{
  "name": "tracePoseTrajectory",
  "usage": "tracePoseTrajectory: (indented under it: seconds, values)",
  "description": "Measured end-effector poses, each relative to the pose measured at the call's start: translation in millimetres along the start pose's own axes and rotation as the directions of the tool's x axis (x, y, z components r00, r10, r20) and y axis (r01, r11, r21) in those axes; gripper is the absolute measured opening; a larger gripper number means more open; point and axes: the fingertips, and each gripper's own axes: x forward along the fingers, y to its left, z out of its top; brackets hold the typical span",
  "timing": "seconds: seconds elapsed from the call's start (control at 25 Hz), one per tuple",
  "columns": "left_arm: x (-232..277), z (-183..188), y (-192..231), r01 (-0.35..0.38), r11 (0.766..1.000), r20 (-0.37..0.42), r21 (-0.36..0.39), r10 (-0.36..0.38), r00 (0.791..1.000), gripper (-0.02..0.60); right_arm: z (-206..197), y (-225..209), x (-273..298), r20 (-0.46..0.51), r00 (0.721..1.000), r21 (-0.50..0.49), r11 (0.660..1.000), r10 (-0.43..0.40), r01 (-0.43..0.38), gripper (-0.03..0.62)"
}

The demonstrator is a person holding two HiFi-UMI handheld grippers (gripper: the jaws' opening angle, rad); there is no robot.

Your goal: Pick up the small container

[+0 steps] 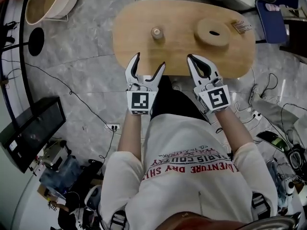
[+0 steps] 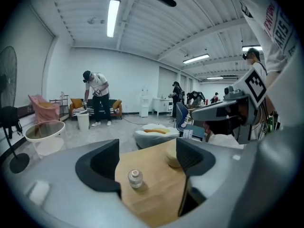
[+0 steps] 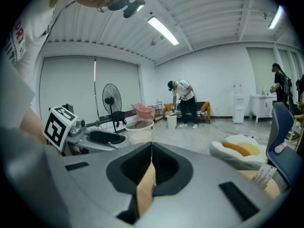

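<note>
shirt [image 1: 192, 176] print reads "venture day"; left gripper [image 1: 150, 61] gapes empty near small container [image 1: 157, 32]; right gripper [image 1: 192, 59] closed, empty.

table [image 1: 139, 18] — small container [image 1: 157, 32] on it, disc [image 1: 213, 31] to its right | left gripper [image 1: 150, 61] and right gripper [image 1: 192, 59] at near edge

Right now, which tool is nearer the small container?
Left. The left tool, jaws apart, is just short of the small container, nearly in line. The right tool, jaws together, is off to its right, closer to the wooden disc.
</note>
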Motion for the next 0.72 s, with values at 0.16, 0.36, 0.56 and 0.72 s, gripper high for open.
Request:
tracePoseTrajectory:
  seconds: [0.16, 0.36, 0.56, 0.72]
  values:
    - [44, -52, 10, 0.044, 0.998, -0.034, -0.038, -0.046, 0.998, 0.37, -25, -17, 34, -0.029, 0.999, 0.016, 1.0, -0.014, 0.014, -0.004]
    - [100, -123, 14, 0.084, 0.992, -0.113, -0.097, -0.095, 0.989, 0.427, -51, -34, 64, -0.055, 0.997, 0.052, 0.997, -0.047, 0.049, -0.005]
    - [150, -179, 22, 0.058, 0.987, -0.169, -0.149, -0.083, 0.982, 0.46, -91, -48, 73, -0.098, 0.993, 0.08, 0.994, -0.067, 0.075, -0.005]
    - [185, -211, 32, 0.049, 0.99, -0.202, -0.129, -0.075, 0.977, 0.466, -110, -64, 82, -0.099, 0.99, 0.095, 0.989, -0.102, 0.111, -0.005]
